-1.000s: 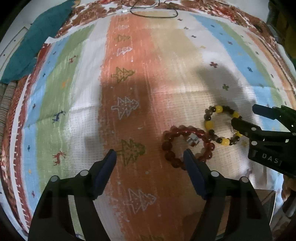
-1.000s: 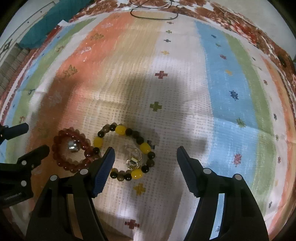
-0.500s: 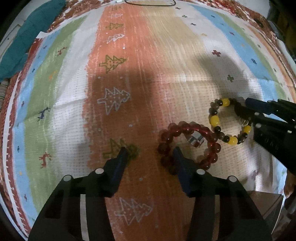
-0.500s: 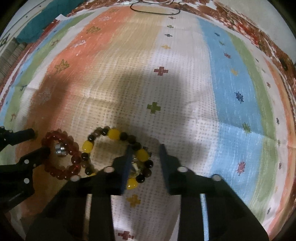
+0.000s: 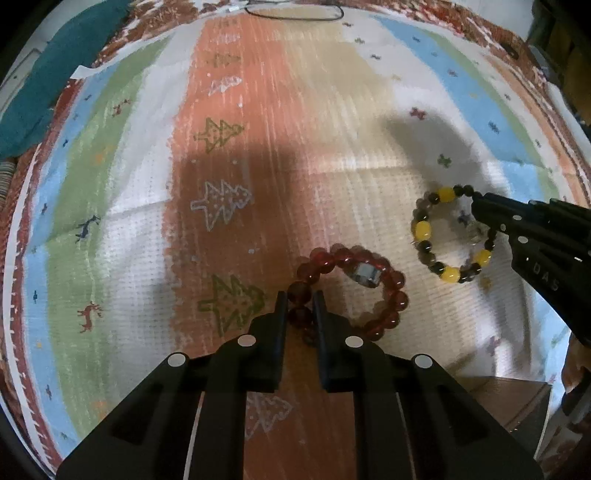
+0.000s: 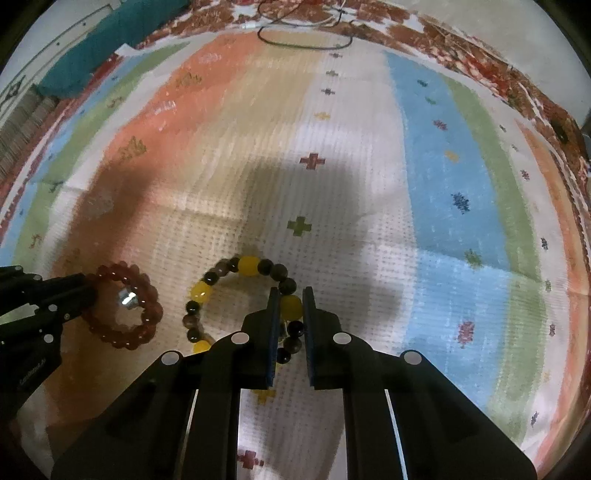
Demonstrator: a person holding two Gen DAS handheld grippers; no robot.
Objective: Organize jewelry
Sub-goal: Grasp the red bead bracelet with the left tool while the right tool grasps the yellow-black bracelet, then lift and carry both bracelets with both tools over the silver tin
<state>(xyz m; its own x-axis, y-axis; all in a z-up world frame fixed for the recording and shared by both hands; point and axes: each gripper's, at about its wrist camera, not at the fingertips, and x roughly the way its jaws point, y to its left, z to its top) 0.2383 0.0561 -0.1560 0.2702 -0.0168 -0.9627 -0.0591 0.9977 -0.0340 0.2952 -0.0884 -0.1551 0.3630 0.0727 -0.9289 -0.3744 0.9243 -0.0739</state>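
A red bead bracelet (image 5: 388, 291) with a silver charm (image 5: 364, 275) lies on the striped cloth. My left gripper (image 5: 298, 295) points down at its near-left side; its jaws are closing and pinch the red beads. A bracelet of yellow and dark beads (image 6: 247, 265) lies to the right. My right gripper (image 6: 290, 293) is closing too, with a yellow bead clamped between its pads. Each gripper shows in the other's view: the right gripper (image 5: 476, 206) on the yellow-bead bracelet (image 5: 421, 229), the left gripper (image 6: 88, 291) on the red bracelet (image 6: 147, 314).
The patterned striped cloth (image 5: 229, 206) covers the whole surface. A black cord (image 5: 291, 13) loops at its far edge. A teal fabric (image 5: 55, 74) lies at the far left. A brown box corner (image 5: 517, 402) shows at the near right.
Both grippers went from wide open to nearly shut. The left one came down on the red bracelet's beads, and the right one came down on the yellow-bead bracelet.
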